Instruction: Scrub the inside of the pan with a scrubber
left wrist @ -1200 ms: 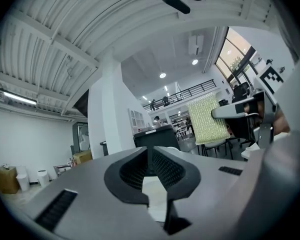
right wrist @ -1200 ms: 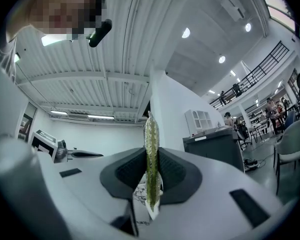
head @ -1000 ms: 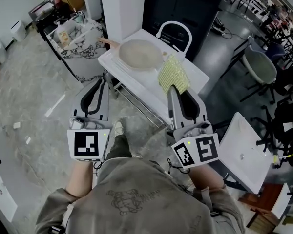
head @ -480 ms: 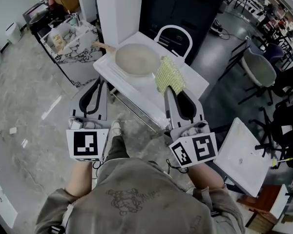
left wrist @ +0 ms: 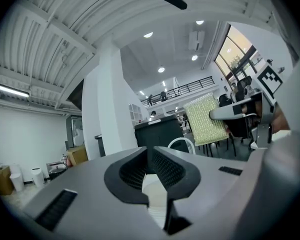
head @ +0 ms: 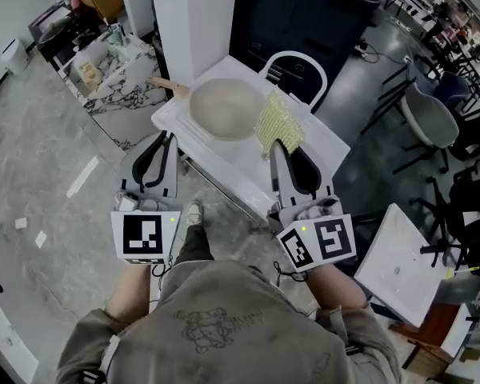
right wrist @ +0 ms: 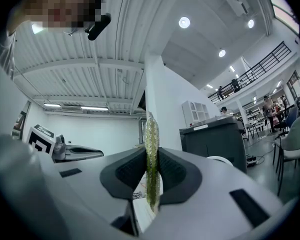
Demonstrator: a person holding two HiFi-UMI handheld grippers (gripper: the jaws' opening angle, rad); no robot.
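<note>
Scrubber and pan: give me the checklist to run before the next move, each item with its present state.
1. Scrubber gripped: ok. The right gripper has its jaws clamped on it, edge-on.
2. Scrubber inside the pan: not ok. In the head view it shows beside the pan's right rim.
3. Pan upright on the table, nothing in it: ok.
4. Left gripper free: ok. Its jaws are shut on nothing, short of the table's near edge.
5. Pan steadied: not ok. Nothing holds it; its handle points to the far left, untouched.
6. Scrubber's height above the pan: cannot tell.
</note>
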